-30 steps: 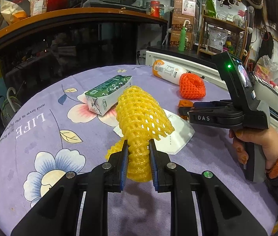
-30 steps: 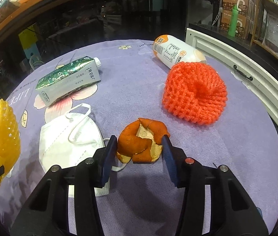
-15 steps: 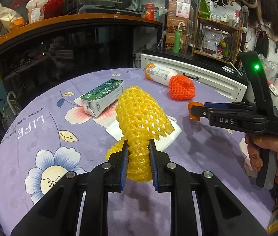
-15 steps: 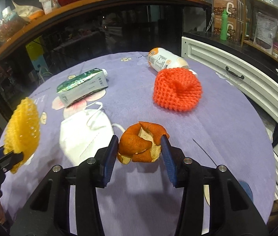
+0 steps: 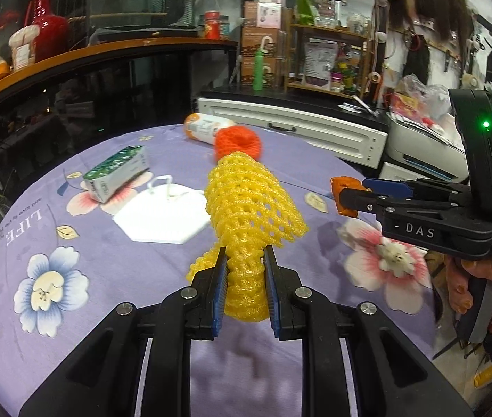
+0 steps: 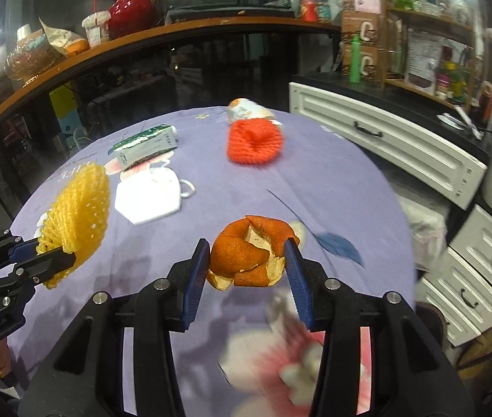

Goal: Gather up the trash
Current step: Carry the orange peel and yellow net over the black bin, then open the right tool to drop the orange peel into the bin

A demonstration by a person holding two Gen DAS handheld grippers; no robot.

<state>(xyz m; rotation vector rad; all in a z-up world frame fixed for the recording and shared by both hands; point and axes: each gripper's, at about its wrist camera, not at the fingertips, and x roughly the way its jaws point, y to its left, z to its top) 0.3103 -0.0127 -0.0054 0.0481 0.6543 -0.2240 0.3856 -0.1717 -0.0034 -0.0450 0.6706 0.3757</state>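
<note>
My left gripper (image 5: pixel 245 271) is shut on a yellow foam fruit net (image 5: pixel 251 201), held in the air over the purple flowered tablecloth (image 5: pixel 107 260). The same net (image 6: pixel 79 208) shows at the left of the right wrist view. An orange peel (image 6: pixel 251 255) is pinched between the blue pads of my right gripper (image 6: pixel 247 264) and hangs clear of the cloth; its tip (image 5: pixel 343 196) shows in the left wrist view. On the table lie a white face mask (image 5: pixel 162 217), a green drink carton (image 5: pixel 117 173), an orange foam net (image 6: pixel 254 142) and a white bottle (image 5: pixel 204 127) on its side.
A white drawer cabinet (image 6: pixel 385 142) runs along the table's right side, with more drawers (image 6: pixel 472 278) below it. A dark glass counter with an orange top (image 5: pixel 72 55) curves behind the table. A hand (image 5: pixel 489 278) grips the right tool's handle.
Both grippers have drawn back toward the table's near edge and lifted slightly, each keeping its load. The mask, carton, orange net and bottle now look farther away.
</note>
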